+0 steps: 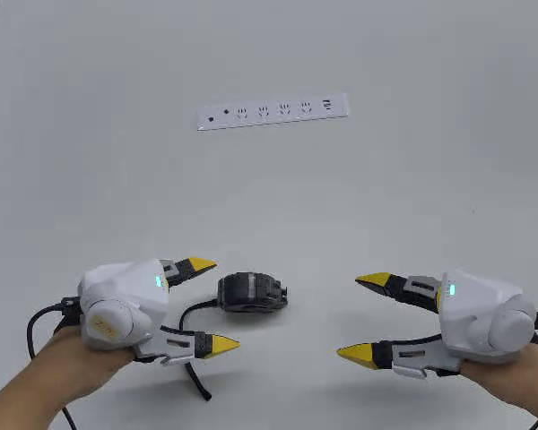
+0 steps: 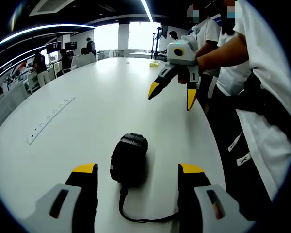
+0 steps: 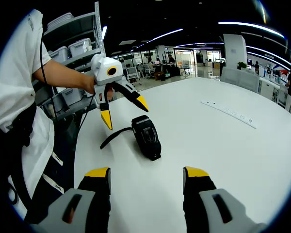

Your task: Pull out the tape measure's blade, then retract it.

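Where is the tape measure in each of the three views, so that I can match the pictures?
Head view: the tape measure is low, a little left of centre.
Left gripper view: the tape measure is just below centre.
Right gripper view: the tape measure is near centre.
Shared landmark: the white power strip, at upper centre in the head view, left in the left gripper view, right in the right gripper view.

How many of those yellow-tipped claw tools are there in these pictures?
2. The left gripper has the tape measure just ahead of its open jaws. The right gripper, also open, is farther off on the tape measure's other side. None seems hidden.
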